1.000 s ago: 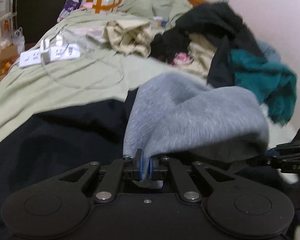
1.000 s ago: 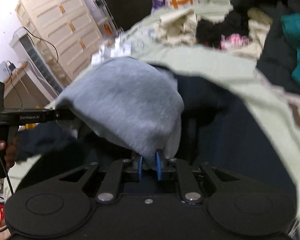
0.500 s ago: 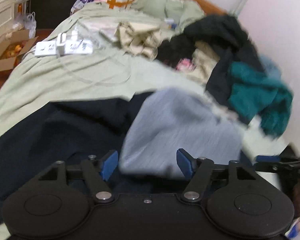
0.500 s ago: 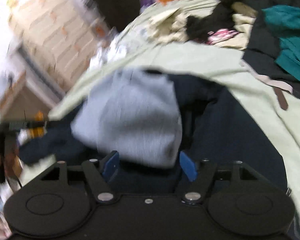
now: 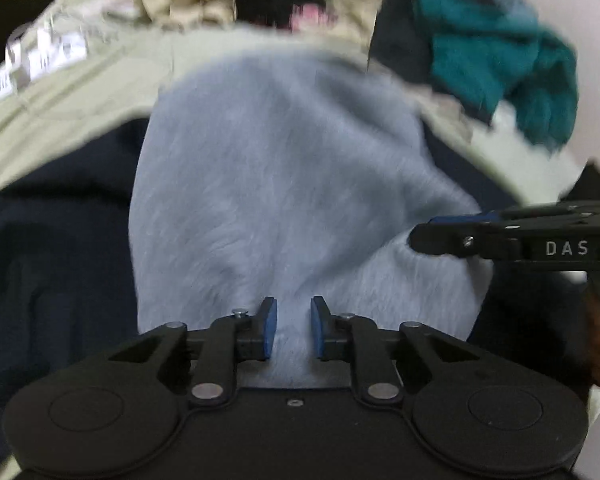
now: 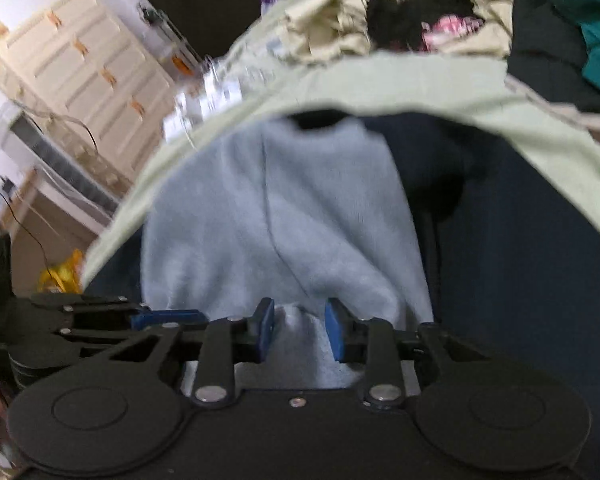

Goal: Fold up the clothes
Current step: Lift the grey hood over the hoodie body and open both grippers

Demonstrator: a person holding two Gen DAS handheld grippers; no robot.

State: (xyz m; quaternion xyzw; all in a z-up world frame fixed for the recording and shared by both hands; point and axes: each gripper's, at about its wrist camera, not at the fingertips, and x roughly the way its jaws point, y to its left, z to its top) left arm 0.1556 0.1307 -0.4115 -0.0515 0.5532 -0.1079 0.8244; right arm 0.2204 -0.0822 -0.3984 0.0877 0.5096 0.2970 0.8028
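Both grippers, left gripper [image 5: 291, 328] and right gripper [image 6: 298, 328], have let go and been closing again, jaws narrow around the grey garment's [image 5: 284, 184] near edge; more folding remains.

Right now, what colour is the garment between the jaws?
Light grey-blue fleece garment, clearest in the left wrist view.

My left gripper [image 5: 291, 329] is matte black, with blue pads on its fingers [image 5: 269, 328] and silver screws behind them. Behind the fingers sit two round discs, and my right gripper [image 6: 299, 329] looks identical, with white "DAS" lettering along its side.
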